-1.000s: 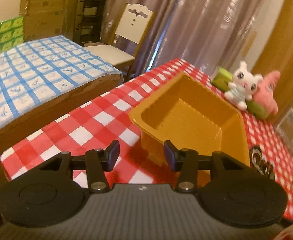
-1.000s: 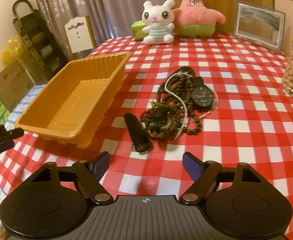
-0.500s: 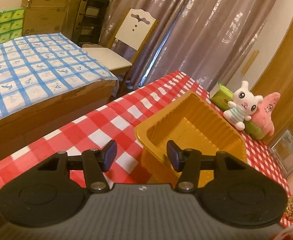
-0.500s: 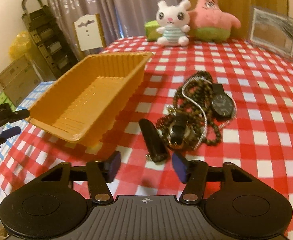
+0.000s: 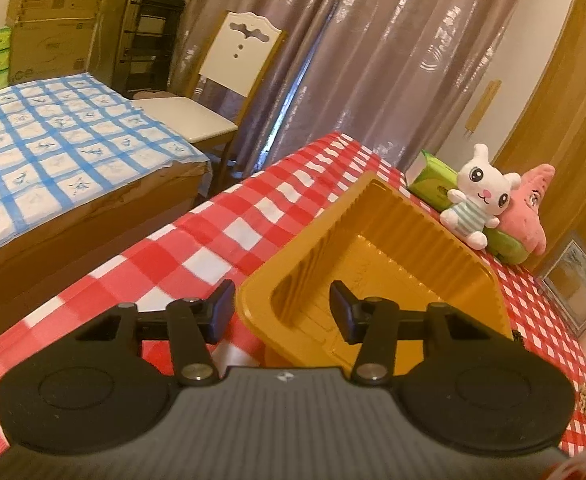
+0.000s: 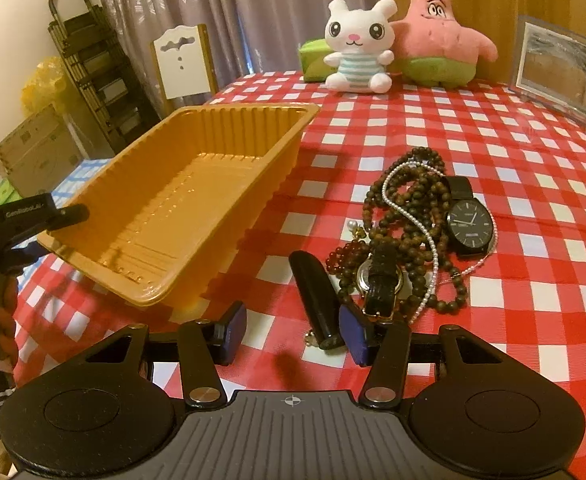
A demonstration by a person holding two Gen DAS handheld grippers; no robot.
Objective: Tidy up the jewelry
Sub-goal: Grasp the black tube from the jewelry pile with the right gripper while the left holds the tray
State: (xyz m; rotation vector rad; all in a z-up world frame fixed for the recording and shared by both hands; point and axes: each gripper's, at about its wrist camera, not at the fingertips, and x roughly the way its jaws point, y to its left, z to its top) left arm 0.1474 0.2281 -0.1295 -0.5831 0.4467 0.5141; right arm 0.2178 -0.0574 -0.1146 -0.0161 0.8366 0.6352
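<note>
Left hand-held gripper (image 5: 279, 308) closing astride the orange tray's (image 6: 197, 184) near corner, pads not yet gripping. Right hand-held gripper (image 6: 293, 330) unclenched, empty; jewelry heap (image 6: 409, 248) at its one o'clock on the worktop (image 6: 493, 152). Risk: the thin rim buckles or the tray tips.

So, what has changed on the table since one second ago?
The left gripper moved up to the near corner of the orange tray; its jaws now straddle that corner and are closing on it. The right gripper narrowed its jaws and came closer to the black tube, nothing between them yet. The tray, the bead and watch pile and the plush toys stayed in place.
</note>
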